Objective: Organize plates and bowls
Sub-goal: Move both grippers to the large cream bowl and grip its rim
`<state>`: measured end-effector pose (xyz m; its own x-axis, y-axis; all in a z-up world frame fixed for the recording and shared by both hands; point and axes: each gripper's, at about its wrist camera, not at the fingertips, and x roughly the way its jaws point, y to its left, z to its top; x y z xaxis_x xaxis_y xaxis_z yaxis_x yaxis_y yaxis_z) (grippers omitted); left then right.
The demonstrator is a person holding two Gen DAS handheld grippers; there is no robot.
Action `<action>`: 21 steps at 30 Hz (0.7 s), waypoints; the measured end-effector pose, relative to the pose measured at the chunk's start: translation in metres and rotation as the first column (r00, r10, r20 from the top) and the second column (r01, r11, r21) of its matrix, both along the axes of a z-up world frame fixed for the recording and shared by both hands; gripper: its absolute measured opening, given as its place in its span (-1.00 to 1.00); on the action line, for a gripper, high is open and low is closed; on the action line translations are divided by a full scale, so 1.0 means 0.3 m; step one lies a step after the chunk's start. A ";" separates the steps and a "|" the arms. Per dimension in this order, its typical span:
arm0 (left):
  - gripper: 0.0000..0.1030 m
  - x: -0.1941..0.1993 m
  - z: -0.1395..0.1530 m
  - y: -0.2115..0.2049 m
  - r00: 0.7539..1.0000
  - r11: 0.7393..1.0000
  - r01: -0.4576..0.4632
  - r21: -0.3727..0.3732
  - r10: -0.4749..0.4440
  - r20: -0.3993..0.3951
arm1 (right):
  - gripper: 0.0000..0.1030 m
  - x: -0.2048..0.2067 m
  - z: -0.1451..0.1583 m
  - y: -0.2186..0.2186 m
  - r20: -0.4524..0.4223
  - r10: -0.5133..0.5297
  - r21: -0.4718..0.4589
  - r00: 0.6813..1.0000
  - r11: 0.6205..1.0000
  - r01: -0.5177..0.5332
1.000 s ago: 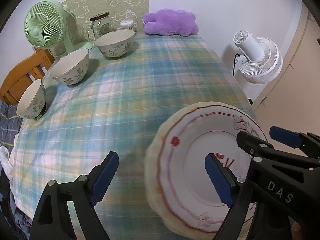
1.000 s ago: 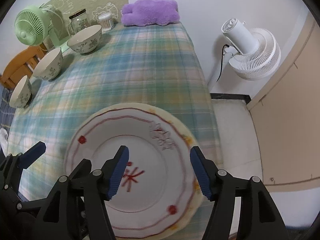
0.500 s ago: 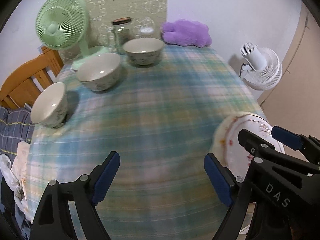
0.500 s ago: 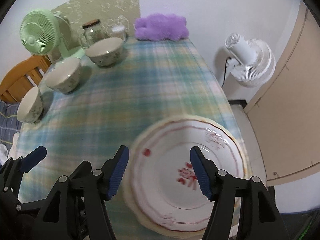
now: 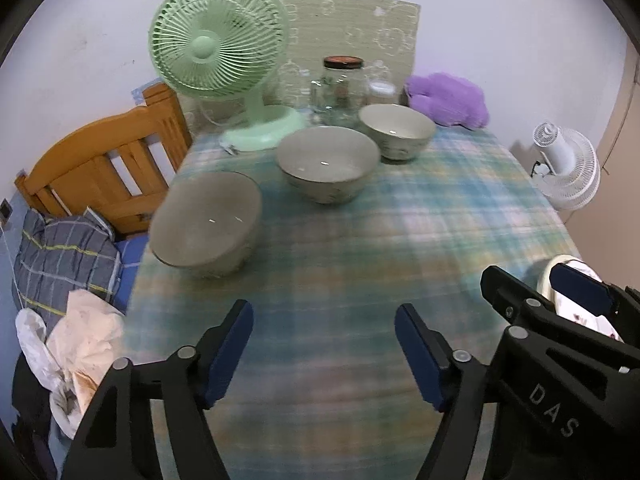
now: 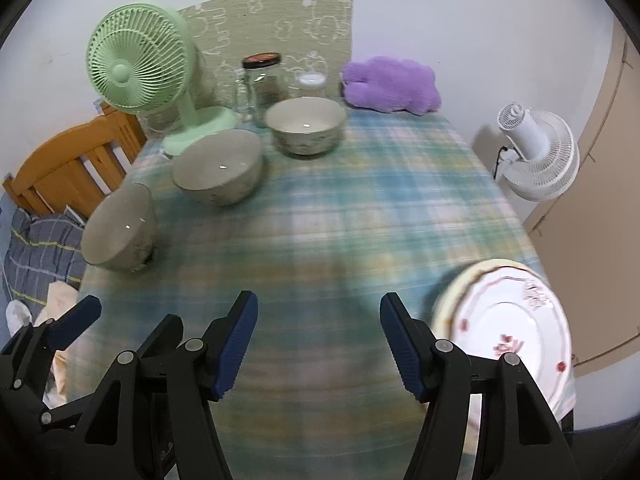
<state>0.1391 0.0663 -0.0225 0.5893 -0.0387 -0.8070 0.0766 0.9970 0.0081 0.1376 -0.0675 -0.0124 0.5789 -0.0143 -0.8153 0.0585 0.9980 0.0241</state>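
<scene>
Plaid tablecloth point(image 5: 400, 216), three bowls point(image 5: 328, 162), plate point(image 6: 516, 328), both tongs point(image 5: 324, 344) apart, empty

Three bowls point(image 6: 305, 126), one plate point(image 6: 508, 332), two fans point(image 6: 132, 60).

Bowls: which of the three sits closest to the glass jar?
The far bowl, last in the row, right in front of the glass jar. The middle bowl and near bowl sit farther away.

We saw a blue-green-yellow plaid tablecloth point(image 6: 360, 200), three greyish-cream bowls point(image 6: 218, 166) with faint floral prints outside, a white plate point(image 6: 508, 328) with red motifs and a yellowish rim, a mint green fan point(image 5: 218, 40), a purple plush point(image 6: 390, 84) (very fuzzy), and blue gripper pads point(image 6: 236, 340).
</scene>
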 end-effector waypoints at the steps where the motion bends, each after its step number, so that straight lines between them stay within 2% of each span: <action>1: 0.36 0.009 0.001 0.023 1.000 1.000 -0.002 0.003 0.002 0.006 | 0.30 0.006 0.003 0.022 0.004 -0.001 -0.001 1.000 1.000 0.001; 5: 0.30 0.063 0.002 0.121 1.000 1.000 -0.026 -0.004 0.026 0.008 | 0.30 0.059 0.009 0.126 0.014 0.004 0.003 1.000 1.000 -0.004; 9: 0.10 0.114 0.003 0.196 0.999 0.998 -0.054 -0.015 0.054 0.006 | 0.30 0.121 0.014 0.217 0.022 0.017 0.025 1.000 1.000 -0.018; 15: 0.09 0.214 -0.012 0.315 0.993 0.994 -0.112 -0.001 0.112 0.024 | 0.27 0.236 0.007 0.340 0.035 0.029 0.061 0.999 0.998 -0.031; 17: 0.09 0.255 -0.027 0.349 0.992 0.992 -0.126 0.011 0.125 0.024 | 0.18 0.276 -0.001 0.385 0.039 0.043 0.066 0.998 0.997 -0.046; 21: 0.09 0.326 -0.064 0.411 0.989 0.988 -0.150 0.019 0.150 0.011 | 0.16 0.343 -0.032 0.461 0.034 0.057 0.080 0.998 0.995 -0.060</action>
